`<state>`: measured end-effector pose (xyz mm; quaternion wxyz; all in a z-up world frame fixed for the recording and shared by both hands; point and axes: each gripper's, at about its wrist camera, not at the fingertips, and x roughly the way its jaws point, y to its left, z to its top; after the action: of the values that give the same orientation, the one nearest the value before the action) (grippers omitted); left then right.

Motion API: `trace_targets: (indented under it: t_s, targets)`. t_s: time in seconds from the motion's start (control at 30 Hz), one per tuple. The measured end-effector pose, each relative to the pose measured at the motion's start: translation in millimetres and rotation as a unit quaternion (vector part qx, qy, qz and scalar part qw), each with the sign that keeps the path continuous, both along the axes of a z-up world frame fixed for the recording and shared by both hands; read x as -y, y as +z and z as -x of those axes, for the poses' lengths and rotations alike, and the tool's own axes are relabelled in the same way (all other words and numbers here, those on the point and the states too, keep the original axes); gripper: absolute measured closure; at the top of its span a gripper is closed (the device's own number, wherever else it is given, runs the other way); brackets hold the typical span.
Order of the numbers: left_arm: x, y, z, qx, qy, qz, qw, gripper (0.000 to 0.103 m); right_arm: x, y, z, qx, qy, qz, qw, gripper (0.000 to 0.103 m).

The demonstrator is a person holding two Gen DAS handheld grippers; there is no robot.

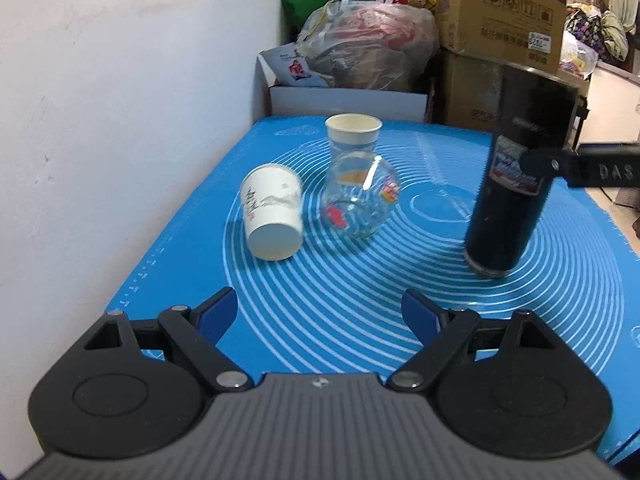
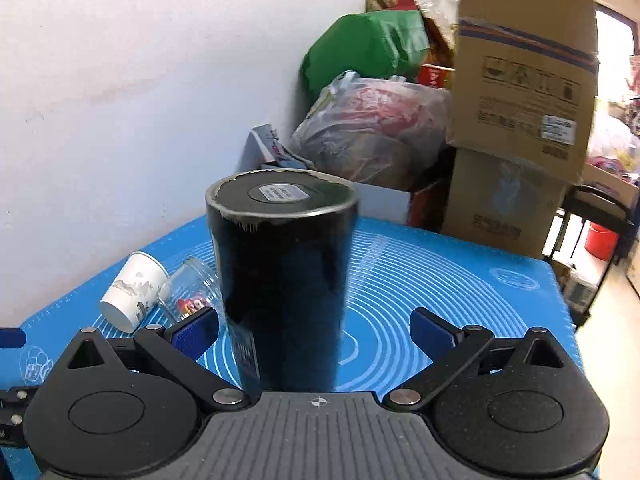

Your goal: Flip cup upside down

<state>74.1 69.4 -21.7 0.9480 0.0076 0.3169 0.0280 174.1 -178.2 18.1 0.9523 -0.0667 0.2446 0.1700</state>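
A tall black tumbler point(image 1: 512, 184) stands upside down on the blue mat point(image 1: 400, 280), its base with a sticker facing up point(image 2: 280, 194). My right gripper point(image 2: 316, 336) is open, its blue pads either side of the tumbler without touching it; one of its fingers point(image 1: 560, 164) shows beside the tumbler in the left wrist view. My left gripper point(image 1: 320, 316) is open and empty, low over the mat's near edge.
A white paper cup point(image 1: 272, 216) lies on its side beside a clear glass jar point(image 1: 360, 200), also on its side. Another paper cup point(image 1: 352, 132) stands upright behind them. Wall at left; cardboard boxes point(image 1: 500, 12) and bags point(image 1: 368, 44) behind the table.
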Motion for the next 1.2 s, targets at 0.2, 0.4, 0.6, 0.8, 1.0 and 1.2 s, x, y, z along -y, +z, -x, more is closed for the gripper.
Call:
trace_targets:
  t_s: [0.2, 0.4, 0.6, 0.8, 1.0, 1.2]
  targets:
    - [16.0, 15.2, 10.3, 0.011, -0.012, 0.003, 0.9999, 0.014, 22.5, 13.6, 44.0, 0.008, -0.034, -0.013, 0.999, 0.0]
    - [33.1, 24.0, 28.8, 0.014, -0.031, -0.003, 0.9994, 0.014, 36.5, 17.4, 96.3, 0.019, -0.091, -0.01, 0.996, 0.0]
    - [43.3, 33.3, 52.6, 0.025, -0.048, -0.006, 0.9985, 0.014, 38.3, 18.9, 136.9, 0.022, -0.109, -0.002, 0.994, 0.0]
    - [47.9, 43.4, 75.0, 0.038, -0.055, -0.012, 0.9977, 0.013, 40.4, 21.7, 161.7, 0.004, -0.118, -0.028, 0.993, 0.0]
    - [49.0, 48.3, 90.1, 0.041, -0.059, -0.013, 0.9974, 0.011, 37.9, 25.3, 178.7, -0.001, -0.112, -0.028, 0.993, 0.0]
    - [48.2, 49.8, 97.1, 0.043, -0.057, -0.011, 0.9974, 0.011, 32.6, 27.8, 186.1, -0.006, -0.108, -0.022, 0.994, 0.0]
